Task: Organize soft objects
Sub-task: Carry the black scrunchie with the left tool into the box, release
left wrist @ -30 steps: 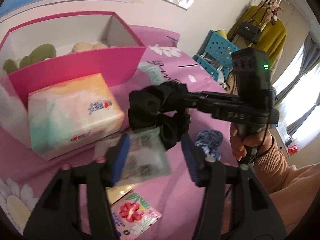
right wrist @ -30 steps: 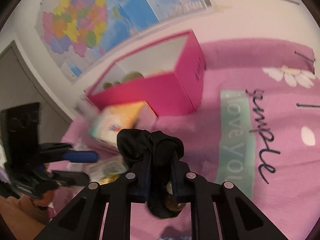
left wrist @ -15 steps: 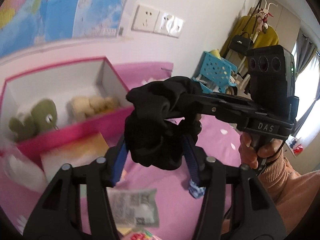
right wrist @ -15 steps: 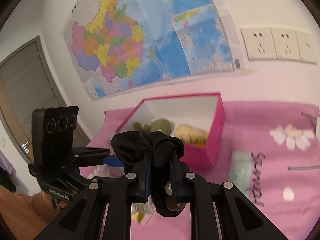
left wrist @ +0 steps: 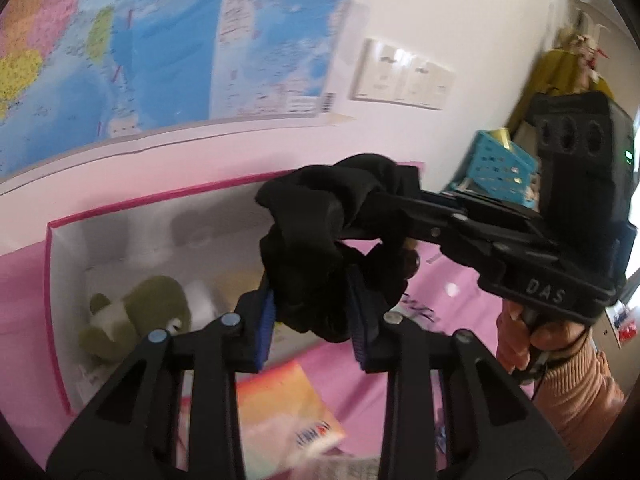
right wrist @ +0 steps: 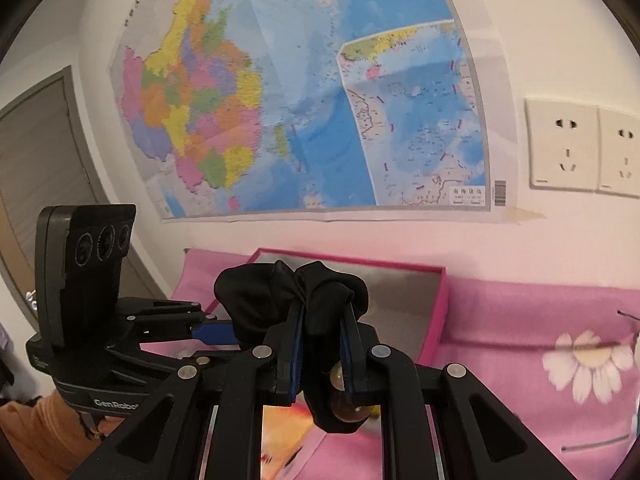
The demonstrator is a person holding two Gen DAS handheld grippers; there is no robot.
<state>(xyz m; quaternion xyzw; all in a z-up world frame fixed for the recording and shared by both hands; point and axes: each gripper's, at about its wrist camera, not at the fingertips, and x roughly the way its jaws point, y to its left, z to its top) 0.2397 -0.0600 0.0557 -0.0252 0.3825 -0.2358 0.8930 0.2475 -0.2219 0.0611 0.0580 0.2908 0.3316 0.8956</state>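
Note:
A black scrunchie [left wrist: 332, 236] hangs in the air above the pink box [left wrist: 54, 320]. My right gripper [right wrist: 320, 344] is shut on the black scrunchie [right wrist: 296, 296]; it also shows in the left wrist view [left wrist: 384, 204]. My left gripper [left wrist: 312, 320] has its blue pads on both sides of the scrunchie's lower part, close against it. The left gripper shows in the right wrist view [right wrist: 224, 332], its tip partly hidden behind the scrunchie. A green plush toy [left wrist: 136, 316] lies inside the box.
A pastel tissue pack [left wrist: 280, 420] lies on the pink bedsheet [right wrist: 540, 360] in front of the box. A map [right wrist: 304, 104] and wall sockets [right wrist: 580, 148] are on the wall behind. A blue basket [left wrist: 500, 168] stands at the right.
Both grippers have risen with the scrunchie and moved toward the box. The left pads have closed in from wide open to pressing around the scrunchie's lower part.

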